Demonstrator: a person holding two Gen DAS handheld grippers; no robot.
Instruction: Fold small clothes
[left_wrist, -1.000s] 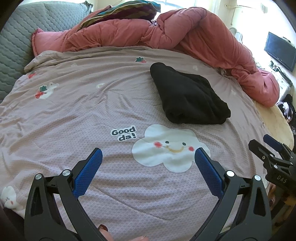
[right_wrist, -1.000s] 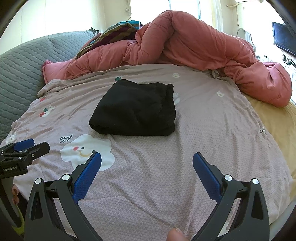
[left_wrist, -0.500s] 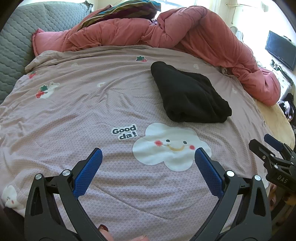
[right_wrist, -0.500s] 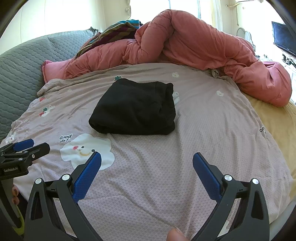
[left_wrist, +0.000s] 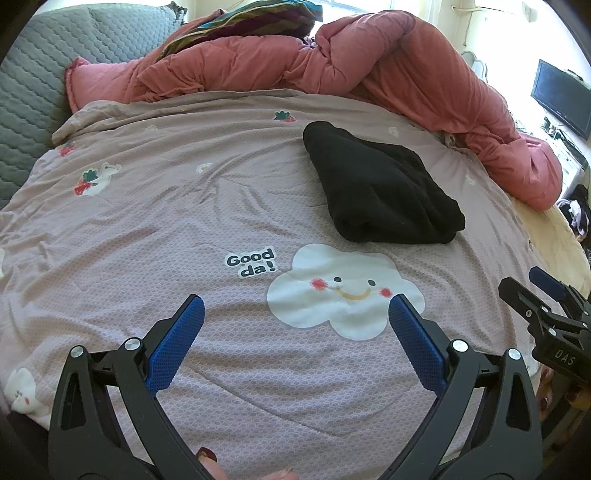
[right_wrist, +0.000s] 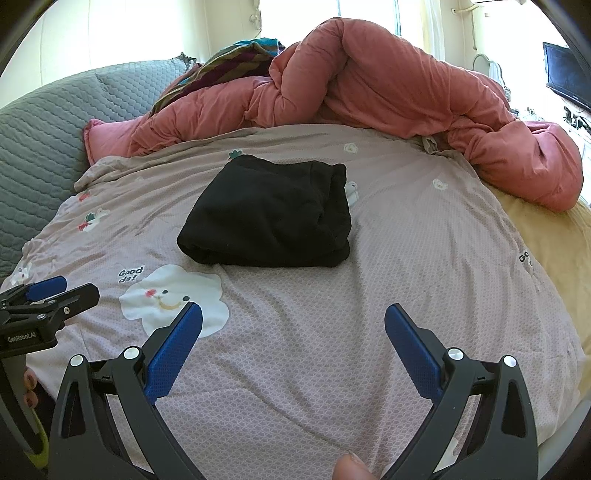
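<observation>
A black garment (left_wrist: 380, 188) (right_wrist: 273, 218) lies folded into a thick bundle on the mauve bedspread (left_wrist: 184, 221) (right_wrist: 406, 258), beyond a white cloud print (left_wrist: 343, 288). My left gripper (left_wrist: 295, 317) is open with nothing between its blue pads, held low near the bed's front edge, well short of the garment. My right gripper (right_wrist: 293, 325) is also open and empty, a good way in front of the garment. Each gripper shows at the edge of the other's view: the right gripper (left_wrist: 546, 306) at right, the left gripper (right_wrist: 44, 299) at left.
A bulky pink duvet (left_wrist: 332, 55) (right_wrist: 388, 96) is heaped along the far side and right of the bed. A grey quilted headboard (left_wrist: 33, 92) stands at left. A striped cloth (left_wrist: 251, 18) lies on the duvet. A dark screen (left_wrist: 561, 96) hangs at right. Fingertips show below both grippers.
Both views have shifted only slightly; the garment sits a touch further from the grippers. Both grippers stay open and empty.
</observation>
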